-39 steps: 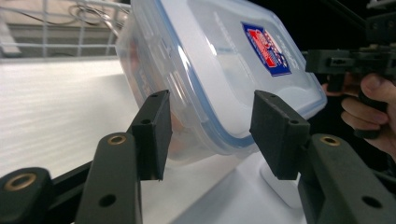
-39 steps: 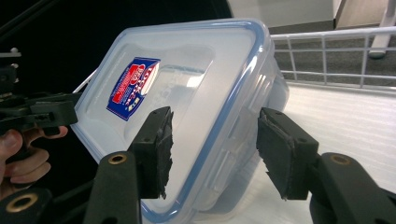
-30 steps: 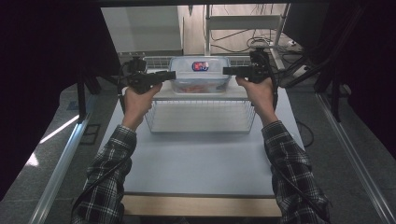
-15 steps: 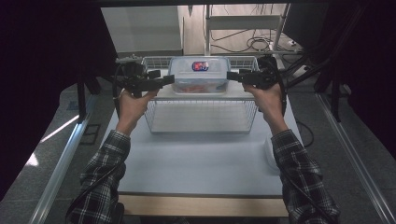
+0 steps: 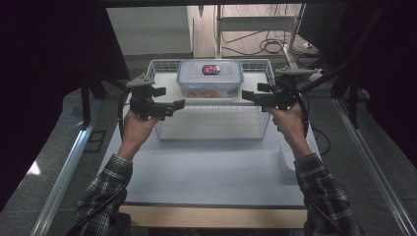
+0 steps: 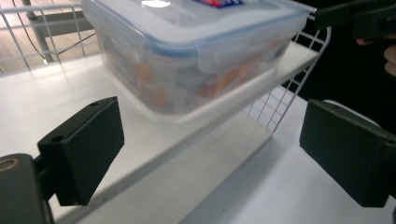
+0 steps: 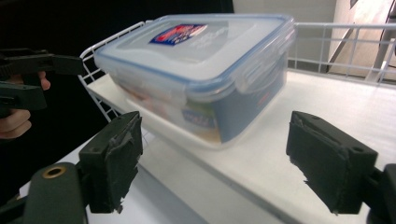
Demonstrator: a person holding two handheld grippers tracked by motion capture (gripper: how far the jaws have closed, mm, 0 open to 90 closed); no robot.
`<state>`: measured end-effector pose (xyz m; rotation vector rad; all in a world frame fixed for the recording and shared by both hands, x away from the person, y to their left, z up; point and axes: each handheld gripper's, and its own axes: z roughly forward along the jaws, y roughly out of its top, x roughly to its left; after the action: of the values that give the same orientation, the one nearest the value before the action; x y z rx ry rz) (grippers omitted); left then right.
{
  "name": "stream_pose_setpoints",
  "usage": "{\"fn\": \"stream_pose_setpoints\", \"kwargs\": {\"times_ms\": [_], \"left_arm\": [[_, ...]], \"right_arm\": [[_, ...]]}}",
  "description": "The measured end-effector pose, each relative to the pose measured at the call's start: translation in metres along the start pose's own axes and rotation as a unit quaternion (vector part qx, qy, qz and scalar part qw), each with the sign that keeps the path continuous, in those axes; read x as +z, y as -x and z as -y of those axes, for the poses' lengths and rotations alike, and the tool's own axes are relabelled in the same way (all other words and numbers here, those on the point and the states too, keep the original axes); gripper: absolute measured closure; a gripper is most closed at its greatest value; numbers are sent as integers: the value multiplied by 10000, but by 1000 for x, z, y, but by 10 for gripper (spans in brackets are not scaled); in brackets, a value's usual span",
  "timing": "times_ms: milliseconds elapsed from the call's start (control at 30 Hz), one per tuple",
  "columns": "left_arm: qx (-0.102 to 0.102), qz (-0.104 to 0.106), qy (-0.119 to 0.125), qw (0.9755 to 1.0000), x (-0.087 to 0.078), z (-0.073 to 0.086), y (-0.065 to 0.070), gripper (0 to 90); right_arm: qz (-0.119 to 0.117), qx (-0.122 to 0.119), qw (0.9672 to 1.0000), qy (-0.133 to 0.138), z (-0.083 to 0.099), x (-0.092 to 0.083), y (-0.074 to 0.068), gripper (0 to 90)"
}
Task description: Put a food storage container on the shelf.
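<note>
Your left claw (image 5: 178, 104) was wide open, nothing between pads, touching nothing. Right claw (image 5: 247, 96) same: wide, empty. Both jaws had just been opening. A second earlier you had both claws tight against food box (image 5: 210, 78), one each side; you backed both off, outward and toward you. Box sat on white shelf (image 5: 167, 81) of wire rack (image 5: 211, 129), lid (image 7: 196, 39) clipped shut, red-blue label on top. Inside: orange and pale bits, too blurred to name.

Grey speckled floor (image 5: 59, 147), dark curtains (image 5: 49, 59) either side, metal shelving (image 5: 255, 22), perhaps cables (image 5: 270, 45) beneath
</note>
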<state>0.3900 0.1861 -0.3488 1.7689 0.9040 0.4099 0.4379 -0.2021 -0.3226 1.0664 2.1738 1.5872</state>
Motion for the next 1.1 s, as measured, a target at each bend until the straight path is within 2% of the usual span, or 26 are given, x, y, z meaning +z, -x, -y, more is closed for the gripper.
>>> {"fn": "stream_pose_setpoints", "kwargs": {"times_ms": [100,333,433,667,800,833,900,1100], "left_arm": [[147,-39,-73,9999,-1,8,5,52],[286,-15,-71,9996,-4,28,19,43],[404,-28,-92,9991,-6,41,26,39],[436,-82,-24,9990,-12,60,33,30],[403,-30,-9,9992,-15,73,36,26],[377,18,-26,9993,-17,80,38,26],[370,20,-58,9993,-17,84,38,35],[380,-32,-120,9992,-20,103,44,40]], "right_arm": [[-32,-131,9999,-55,9,-3,-6,154],[-103,-313,9994,-136,24,-7,-15,132],[-124,-539,9982,-225,37,-8,-20,115],[-166,-683,9970,-319,57,-9,-27,89],[-179,-662,9970,-360,70,-12,-29,79],[-169,-656,9970,-369,76,-14,-29,75],[-164,-624,9973,-364,82,-16,-29,75],[-108,-689,9967,-415,95,-21,-31,68]]}}
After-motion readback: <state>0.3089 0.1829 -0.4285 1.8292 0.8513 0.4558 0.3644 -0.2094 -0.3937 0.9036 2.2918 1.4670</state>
